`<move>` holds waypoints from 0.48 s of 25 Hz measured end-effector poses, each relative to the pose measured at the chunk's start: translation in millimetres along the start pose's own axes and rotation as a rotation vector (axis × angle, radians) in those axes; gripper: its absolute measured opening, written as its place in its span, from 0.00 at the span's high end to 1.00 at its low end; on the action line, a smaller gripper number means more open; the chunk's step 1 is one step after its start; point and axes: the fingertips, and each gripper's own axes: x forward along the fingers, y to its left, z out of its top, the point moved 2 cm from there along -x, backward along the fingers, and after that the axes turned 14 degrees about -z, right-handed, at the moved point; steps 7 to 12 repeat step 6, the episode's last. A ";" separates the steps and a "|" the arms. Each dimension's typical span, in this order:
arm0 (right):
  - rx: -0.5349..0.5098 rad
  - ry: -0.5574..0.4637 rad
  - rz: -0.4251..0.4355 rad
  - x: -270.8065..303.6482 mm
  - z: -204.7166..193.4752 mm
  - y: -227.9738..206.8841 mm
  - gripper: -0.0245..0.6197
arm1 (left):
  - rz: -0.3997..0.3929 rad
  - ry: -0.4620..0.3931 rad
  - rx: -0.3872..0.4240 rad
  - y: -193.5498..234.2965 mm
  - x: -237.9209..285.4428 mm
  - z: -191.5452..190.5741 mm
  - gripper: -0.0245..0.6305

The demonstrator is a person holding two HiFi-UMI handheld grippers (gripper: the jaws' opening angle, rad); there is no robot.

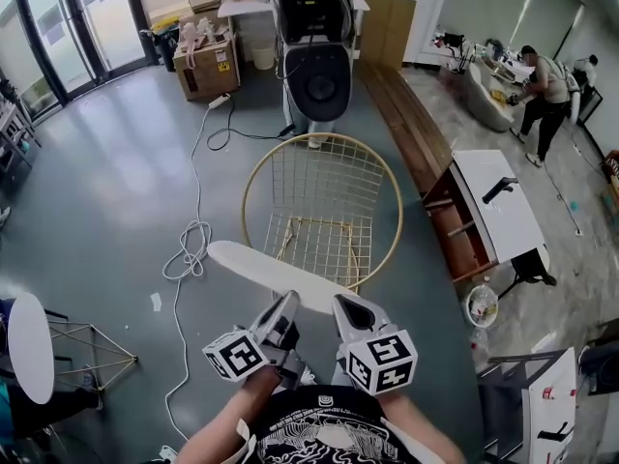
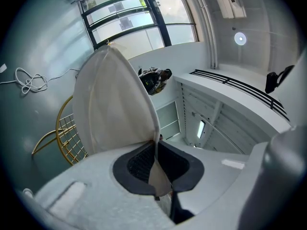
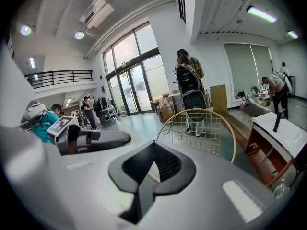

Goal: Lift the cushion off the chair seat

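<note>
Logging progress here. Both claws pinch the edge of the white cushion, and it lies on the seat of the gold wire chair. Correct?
Not quite. The left claw and right claw do pinch the edge of the white cushion, but it is held up off the gold wire chair. The head view shows the seat bare.

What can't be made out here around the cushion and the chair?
Head view: the flat white round cushion hides the front seat edge of the gold wire chair.
Right gripper view: the grey body of the right gripper hides the cushion, except a pale sliver between its jaws.
Left gripper view: the cushion, clamped in the left gripper, covers most of the chair.
</note>
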 end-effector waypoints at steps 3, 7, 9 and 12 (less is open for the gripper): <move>0.002 0.000 -0.008 -12.0 -5.1 4.0 0.96 | 0.016 0.007 -0.001 -4.6 -11.4 -6.2 0.93; 0.007 0.000 -0.013 -22.1 -5.0 10.7 0.96 | -0.010 -0.001 -0.001 -13.3 -18.9 -6.4 0.93; 0.007 0.000 -0.013 -22.1 -5.0 10.7 0.96 | -0.010 -0.001 -0.001 -13.3 -18.9 -6.4 0.93; 0.007 0.000 -0.013 -22.1 -5.0 10.7 0.96 | -0.010 -0.001 -0.001 -13.3 -18.9 -6.4 0.93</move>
